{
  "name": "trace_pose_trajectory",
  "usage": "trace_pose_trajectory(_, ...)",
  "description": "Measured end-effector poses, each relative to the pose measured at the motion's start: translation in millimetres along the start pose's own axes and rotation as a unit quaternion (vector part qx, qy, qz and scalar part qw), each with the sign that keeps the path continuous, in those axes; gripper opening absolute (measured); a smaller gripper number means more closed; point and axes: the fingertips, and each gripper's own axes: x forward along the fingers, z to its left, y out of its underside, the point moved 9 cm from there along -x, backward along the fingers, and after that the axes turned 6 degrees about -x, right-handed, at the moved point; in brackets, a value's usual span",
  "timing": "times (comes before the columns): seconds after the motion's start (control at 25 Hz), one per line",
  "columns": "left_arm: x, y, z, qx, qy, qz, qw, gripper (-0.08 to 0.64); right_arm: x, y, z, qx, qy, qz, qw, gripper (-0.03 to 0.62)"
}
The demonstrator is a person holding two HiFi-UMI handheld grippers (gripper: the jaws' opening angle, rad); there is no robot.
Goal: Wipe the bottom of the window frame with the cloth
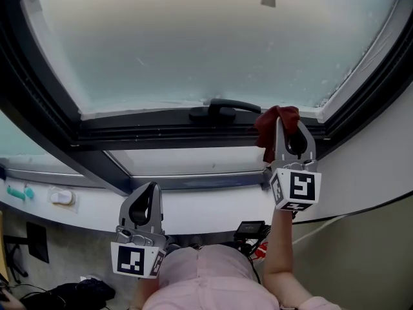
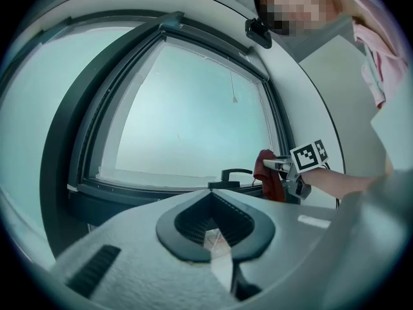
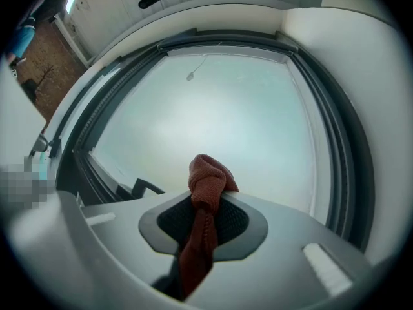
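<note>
The pale frosted glass pane [image 1: 206,44] filled most of the scene, set in a dark metal window frame [image 1: 39,95] whose bottom rail [image 1: 142,133] ran left to right just beyond the white sill [image 1: 193,208]. The right gripper [image 1: 288,134] was up at the right end of that rail, its jaws pinching a dark red knitted cloth [image 1: 273,123]. A bunched wad stood out past the tips and the rest trailed back between the pads. Whether the wad was pressing on the rail could not be told. The left gripper [image 1: 147,196] hung lower and nearer, by the sill, jaws pressed together on nothing. Just left of the cloth sat the black lever handle [image 1: 222,108], fixed to the rail. The main risk was probably there: a stroke to the left could catch the loose wad on the handle and drag it out of the pinch, or knock the lever itself. Because so little fabric stood beyond the tips, pressing hard might bring the bare jaws against the rail or the glass and scrape them. A wad this small would likely also wipe only a narrow strip, leaving the corner at the right missed.
</note>
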Motion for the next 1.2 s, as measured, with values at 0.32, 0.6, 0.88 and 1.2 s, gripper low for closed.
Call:
trace_pose_trajectory(0.32,-16,0,9,-0.003,-0.012,-0.001,0.9999,-0.006,8,-2,63,-0.012,-0.082,0.017,0.996,0.071)
trace_pose_trajectory(0.6,-22,0,13,-0.004,-0.014,0.001,0.9999,-0.006,25,21,83,-0.005,-0.121,0.078,0.99,0.071)
trace_pose_trajectory(0.88,-23,1,11,-0.004,-0.007,0.001,1.0,-0.006,37,24,88,-0.025,-0.121,0.096,0.988,0.071)
trace_pose_trajectory(1.2,-24,-3,3,0.0,-0.001,-0.01,1.0,-0.006,36,25,85,-0.023,-0.134,0.099,0.986,0.072)
